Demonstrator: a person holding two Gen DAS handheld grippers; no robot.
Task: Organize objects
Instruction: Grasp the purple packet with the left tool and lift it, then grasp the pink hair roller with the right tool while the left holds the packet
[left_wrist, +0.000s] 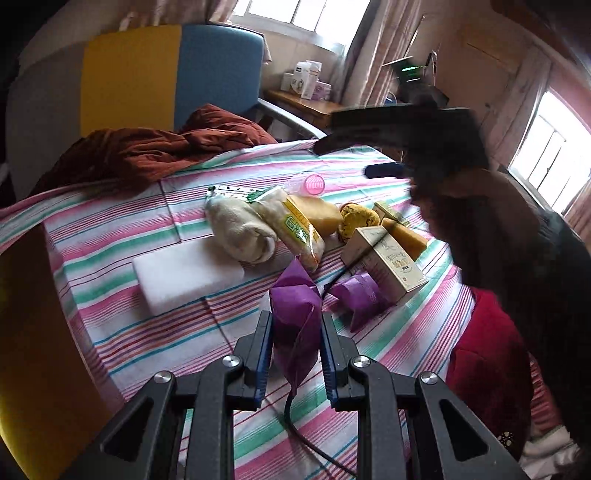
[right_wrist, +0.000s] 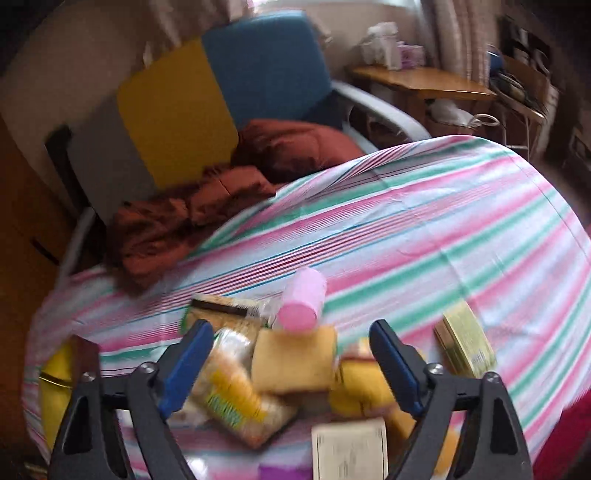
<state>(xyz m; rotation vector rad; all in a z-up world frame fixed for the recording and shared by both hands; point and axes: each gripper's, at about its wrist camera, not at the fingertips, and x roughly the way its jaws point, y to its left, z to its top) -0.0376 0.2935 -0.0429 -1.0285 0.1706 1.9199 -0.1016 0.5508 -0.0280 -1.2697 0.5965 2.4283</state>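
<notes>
My left gripper (left_wrist: 296, 323) is shut on a purple packet (left_wrist: 295, 314) and holds it above the striped tablecloth (left_wrist: 122, 236). Beyond it lie a second purple packet (left_wrist: 360, 293), a cream box (left_wrist: 391, 260), a white foam block (left_wrist: 186, 277), a rolled cream cloth (left_wrist: 240, 229), a yellow-green noodle pack (left_wrist: 295, 225) and yellow sponges (left_wrist: 358, 219). My right gripper (right_wrist: 291, 332) is open and empty, hovering over the pile: an orange sponge (right_wrist: 295, 360), the noodle pack (right_wrist: 232, 398) and a pink cup (right_wrist: 301, 304). The right gripper also shows blurred in the left view (left_wrist: 380, 170).
A rust-red jacket (left_wrist: 147, 151) lies at the table's far edge against a yellow and blue chair (left_wrist: 173, 77). A gold box (right_wrist: 467, 341) sits to the right of the pile. A wooden side table (right_wrist: 421, 83) stands behind. A black cable (left_wrist: 295, 424) runs under my left gripper.
</notes>
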